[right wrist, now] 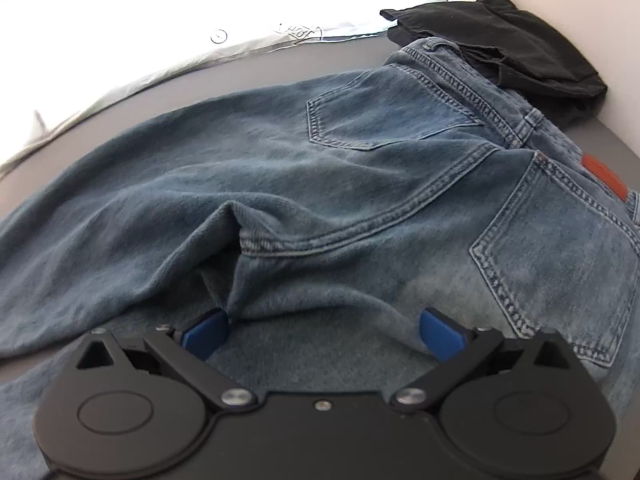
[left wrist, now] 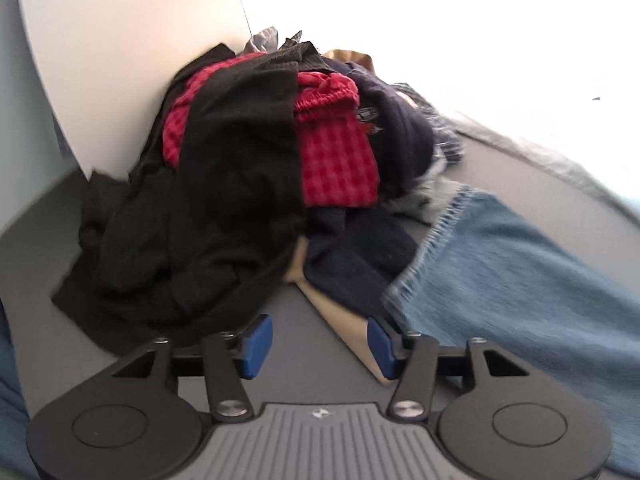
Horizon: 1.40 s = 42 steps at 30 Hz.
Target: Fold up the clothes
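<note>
Light blue jeans [right wrist: 320, 168] lie back-side up across the grey table, both rear pockets and a brown leather patch showing. My right gripper [right wrist: 322, 334] is open just above the crotch and seat area, its blue pads apart over the denim. In the left wrist view a jeans leg with a frayed hem [left wrist: 520, 272] lies at the right. My left gripper [left wrist: 320, 346] is open and empty above the grey table, in front of a heap of unfolded clothes [left wrist: 248, 184]: black, red checked and navy garments.
A folded black garment [right wrist: 508, 52] lies beyond the jeans' waistband by the wall. A tan cloth [left wrist: 340, 320] pokes out under the navy garment near my left gripper. A white panel [left wrist: 140, 60] stands behind the heap. A white sheet [right wrist: 120, 80] borders the table's far edge.
</note>
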### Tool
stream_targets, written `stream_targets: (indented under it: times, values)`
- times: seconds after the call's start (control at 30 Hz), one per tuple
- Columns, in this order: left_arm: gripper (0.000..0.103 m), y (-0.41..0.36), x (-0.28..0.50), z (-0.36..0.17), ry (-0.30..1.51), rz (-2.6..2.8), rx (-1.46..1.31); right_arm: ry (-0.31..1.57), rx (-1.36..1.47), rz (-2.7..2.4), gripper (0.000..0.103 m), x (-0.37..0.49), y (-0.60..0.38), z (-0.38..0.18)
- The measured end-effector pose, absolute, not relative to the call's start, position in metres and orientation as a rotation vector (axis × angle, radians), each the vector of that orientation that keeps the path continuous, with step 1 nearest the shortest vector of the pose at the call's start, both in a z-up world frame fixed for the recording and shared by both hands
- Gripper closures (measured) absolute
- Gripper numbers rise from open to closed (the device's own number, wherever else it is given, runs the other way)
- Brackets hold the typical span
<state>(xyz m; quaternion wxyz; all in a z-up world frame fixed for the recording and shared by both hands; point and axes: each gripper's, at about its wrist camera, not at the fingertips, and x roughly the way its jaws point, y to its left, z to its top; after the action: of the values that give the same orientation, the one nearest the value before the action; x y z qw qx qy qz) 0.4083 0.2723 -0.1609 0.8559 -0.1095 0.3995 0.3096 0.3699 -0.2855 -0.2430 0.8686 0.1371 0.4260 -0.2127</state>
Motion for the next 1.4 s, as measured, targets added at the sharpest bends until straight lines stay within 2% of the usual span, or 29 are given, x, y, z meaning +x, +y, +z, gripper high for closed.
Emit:
stream_targets:
  times: [0.1, 0.47, 0.63, 0.73, 0.9, 1.0, 1.17, 1.4]
  values:
    - [0.036, 0.245, 0.384, -0.165, 0.866, 0.561, -0.262, 0.867, 0.336, -0.447, 0.000, 0.352, -0.297, -0.238]
    - [0.029, 0.091, 0.328, -0.215, 1.069, 0.211, -0.169, 0.780, 0.398, -0.575, 0.001, 0.241, -0.379, -0.228]
    - [0.021, 0.068, 0.314, -0.220, 1.072, 0.239, -0.146, 0.764, 0.488, -0.566, 0.012, 0.215, -0.418, -0.232]
    - [0.012, 0.064, 0.306, -0.222, 1.082, 0.267, -0.186, 0.758, 0.553, -0.561, 0.024, 0.202, -0.436, -0.234]
    - [0.000, 0.049, 0.297, -0.233, 1.082, 0.305, -0.158, 0.748, 0.664, -0.508, 0.050, 0.190, -0.461, -0.242]
    - [0.000, 0.047, 0.292, -0.235, 1.056, 0.319, -0.162, 0.724, 0.756, -0.453, 0.063, 0.188, -0.475, -0.245]
    - [0.000, 0.045, 0.288, -0.236, 1.028, 0.324, -0.158, 0.706, 0.926, -0.456, 0.072, 0.191, -0.490, -0.253]
    - [0.000, 0.043, 0.282, -0.238, 0.983, 0.316, -0.137, 0.716, 1.024, -0.483, 0.073, 0.193, -0.496, -0.256]
